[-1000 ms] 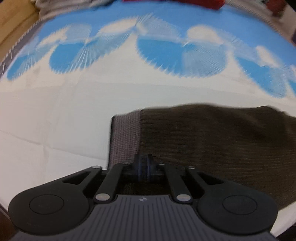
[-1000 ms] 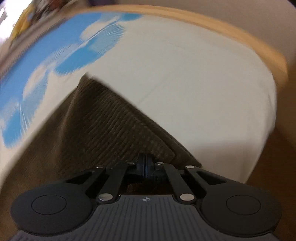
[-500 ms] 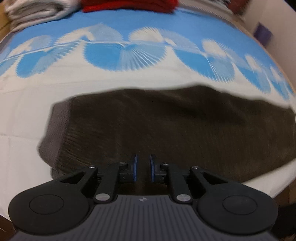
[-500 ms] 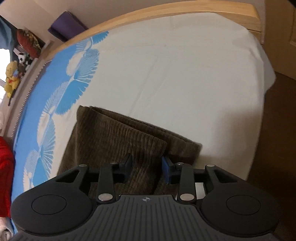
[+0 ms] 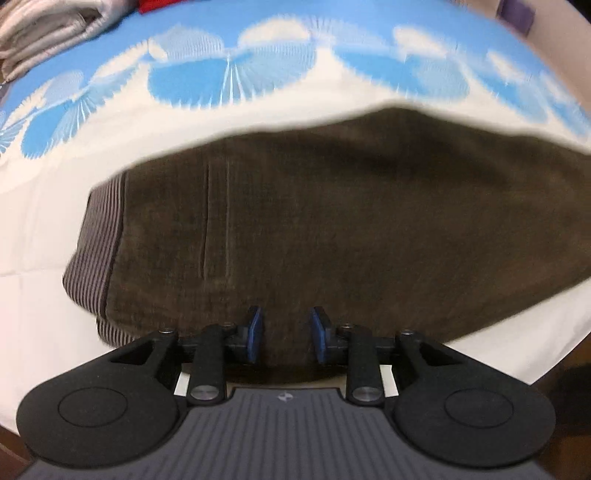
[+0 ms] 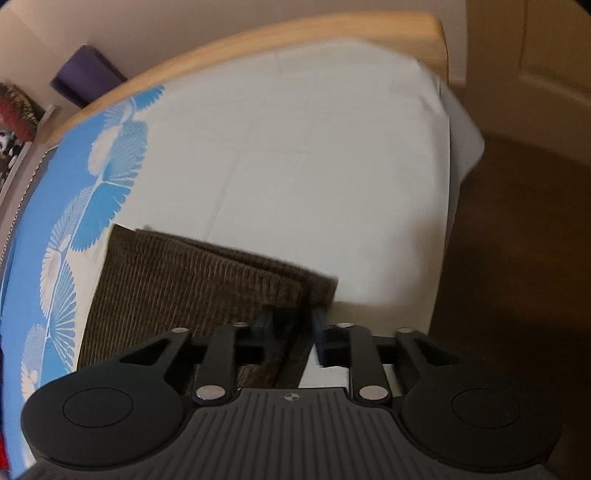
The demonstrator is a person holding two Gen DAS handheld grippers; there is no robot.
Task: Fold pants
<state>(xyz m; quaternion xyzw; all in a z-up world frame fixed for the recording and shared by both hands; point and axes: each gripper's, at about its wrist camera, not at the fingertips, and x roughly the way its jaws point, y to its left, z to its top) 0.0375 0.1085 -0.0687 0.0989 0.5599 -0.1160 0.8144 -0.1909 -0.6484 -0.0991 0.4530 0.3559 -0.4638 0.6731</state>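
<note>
The brown corduroy pants (image 5: 332,229) lie flat across the bed, folded lengthwise, with the striped grey waistband (image 5: 92,251) at the left. My left gripper (image 5: 286,334) is open and empty just above the pants' near edge, toward the waist end. In the right wrist view the leg-hem end of the pants (image 6: 192,280) lies stacked in two layers. My right gripper (image 6: 291,332) is open over the near hem corner, its jaws on either side of the fabric edge without pinching it.
The bed has a white sheet (image 6: 314,166) and a blue fan-patterned cover (image 5: 229,70). Folded light bedding (image 5: 44,33) sits at the far left. A wooden bed frame (image 6: 258,40) and the dark floor (image 6: 517,258) border the right side.
Both grippers were shut on the pants a second ago. They have opened and let the fabric go, and the pants now lie flat. The left gripper's jaws have widened further.
</note>
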